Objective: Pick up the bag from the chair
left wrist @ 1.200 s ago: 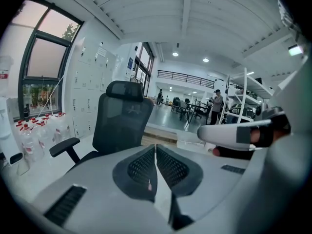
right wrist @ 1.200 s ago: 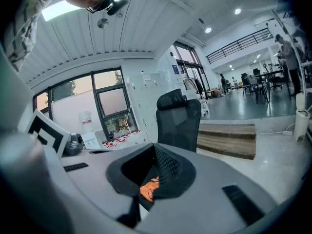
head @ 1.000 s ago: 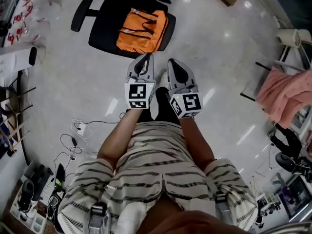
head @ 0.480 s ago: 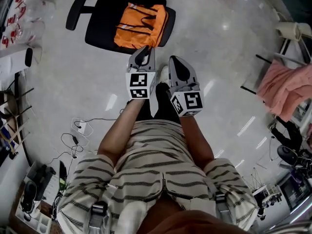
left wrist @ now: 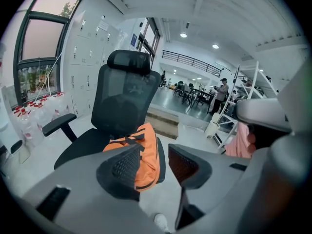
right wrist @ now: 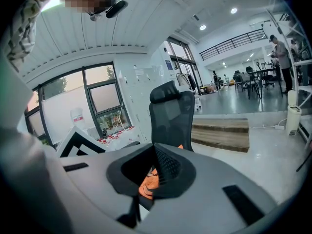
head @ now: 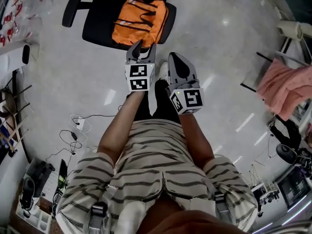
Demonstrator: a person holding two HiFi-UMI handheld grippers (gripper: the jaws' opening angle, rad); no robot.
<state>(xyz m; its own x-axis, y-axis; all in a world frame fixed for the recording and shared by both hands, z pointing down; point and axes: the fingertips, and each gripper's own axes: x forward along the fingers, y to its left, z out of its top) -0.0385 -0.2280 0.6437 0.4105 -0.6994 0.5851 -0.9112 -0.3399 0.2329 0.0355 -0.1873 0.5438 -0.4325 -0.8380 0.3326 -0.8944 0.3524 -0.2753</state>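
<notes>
Fingers of the left gripper (head: 142, 48): spread apart, they've just been opening up, and there's nothing between them, just air with the bag further ahead
Fingers of the right gripper (head: 175, 58): pressed together, holding nothing
Bag (head: 140, 26): orange with black straps, lying flat on the seat of the chair (head: 97, 30), neither gripper touching it
Chair: black office type, mesh back, headrest, armrests, standing on the floor (head: 229, 52)
Left gripper vs bag: tips near the bag's closer edge, pointed at it and tilted down
Right gripper: just beside the left one, a bit further back from the chair
Floor: pale and pretty glossy, lights reflecting in it
Other stuff: pink cloth (head: 285, 89) draped over a rack off to the right, loose cables (head: 73, 130) on the floor at the left
Person: striped shirt (head: 156, 169), bare forearms reaching out to the grippers
</notes>
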